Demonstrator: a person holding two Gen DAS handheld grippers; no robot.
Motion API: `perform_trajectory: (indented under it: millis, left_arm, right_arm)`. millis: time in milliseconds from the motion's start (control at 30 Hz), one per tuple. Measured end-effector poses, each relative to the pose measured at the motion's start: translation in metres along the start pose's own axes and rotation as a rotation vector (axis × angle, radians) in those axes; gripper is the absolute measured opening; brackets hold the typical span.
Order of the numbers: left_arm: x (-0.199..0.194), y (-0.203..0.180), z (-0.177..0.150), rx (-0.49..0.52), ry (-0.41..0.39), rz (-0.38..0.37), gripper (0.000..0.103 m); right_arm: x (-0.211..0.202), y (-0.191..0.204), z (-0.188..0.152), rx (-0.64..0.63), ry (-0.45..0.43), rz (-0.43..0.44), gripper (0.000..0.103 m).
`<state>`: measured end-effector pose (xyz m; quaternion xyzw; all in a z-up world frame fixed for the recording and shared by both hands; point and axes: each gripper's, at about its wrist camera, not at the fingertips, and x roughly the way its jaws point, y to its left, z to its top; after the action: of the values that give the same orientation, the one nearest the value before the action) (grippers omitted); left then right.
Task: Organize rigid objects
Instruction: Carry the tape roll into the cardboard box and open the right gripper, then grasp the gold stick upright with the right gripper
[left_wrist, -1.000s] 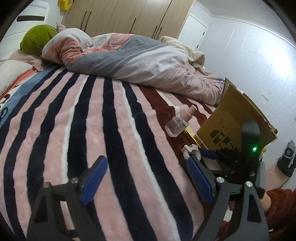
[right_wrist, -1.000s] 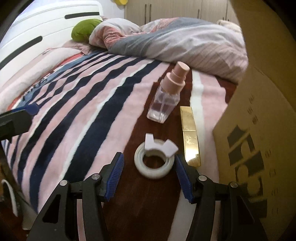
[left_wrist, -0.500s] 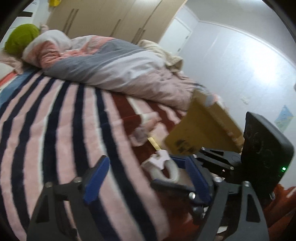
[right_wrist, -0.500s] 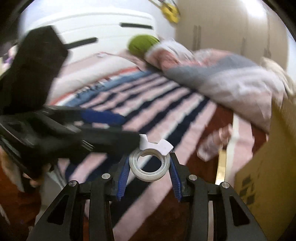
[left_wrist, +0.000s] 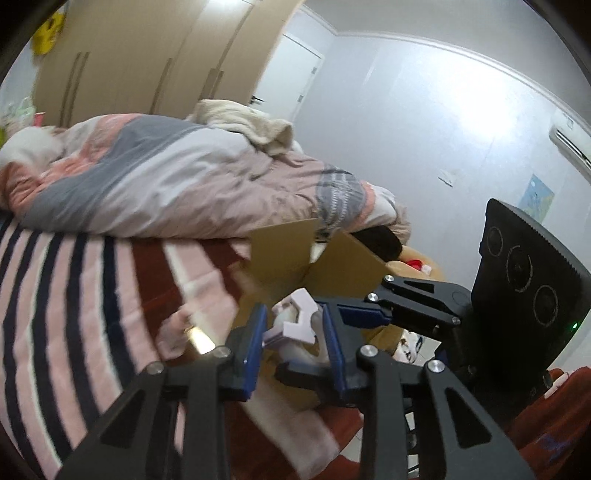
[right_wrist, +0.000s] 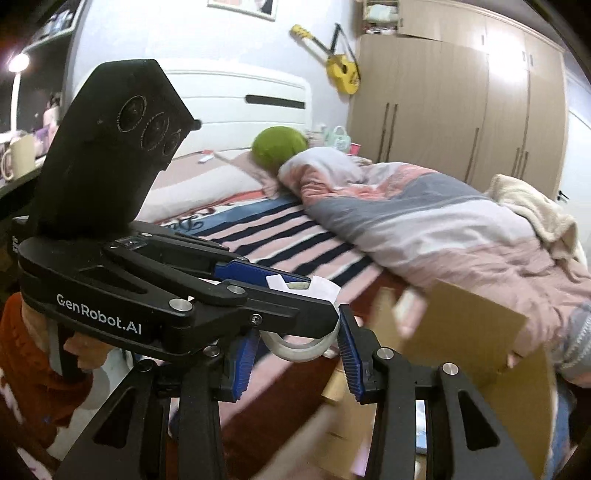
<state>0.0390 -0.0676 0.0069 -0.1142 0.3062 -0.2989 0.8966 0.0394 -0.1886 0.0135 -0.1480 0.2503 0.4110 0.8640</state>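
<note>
Lifted: tape dispenser (right_wrist: 306, 325) | both tongs (left_wrist: 295, 332) (right_wrist: 295, 354) clamp it (box (left_wrist: 332, 266) left-view)

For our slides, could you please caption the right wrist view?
Both grippers, right and left, close around a tape roll above the striped bed, beside a cardboard box.

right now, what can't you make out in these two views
- Box inside: left view, its flaps hide all but a corner; right view, motion blur.
- Bottle: left view, smeared by blur, no detail.
- Tape: left view, the left gripper covers its sides; right view, that gripper crosses over its top.
</note>
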Motion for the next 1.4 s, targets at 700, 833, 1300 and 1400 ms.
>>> perform_trajectory:
  millis: [700,833,1300,1400]
  left_arm:
    - [0.106,-0.052,0.042,0.119,0.095,0.071,0.085]
    - [0.090,-0.051,0.041,0.123,0.071,0.093,0.085]
    - [-0.027,0.004,0.011,0.040,-0.096,0.213,0.086]
    - [-0.053,0.025,-0.002,0.013,-0.124,0.273,0.090]
  right_arm:
    - [-0.022,-0.119,-0.039,0.152,0.133,-0.091,0.066]
    - [-0.021,-0.115,-0.038,0.158,0.142,-0.079,0.066]
    - [-0.010,-0.036,0.006,0.083,0.123,-0.038,0.066]
    - [0.004,-0.009,0.016,0.066,0.124,0.008,0.066]
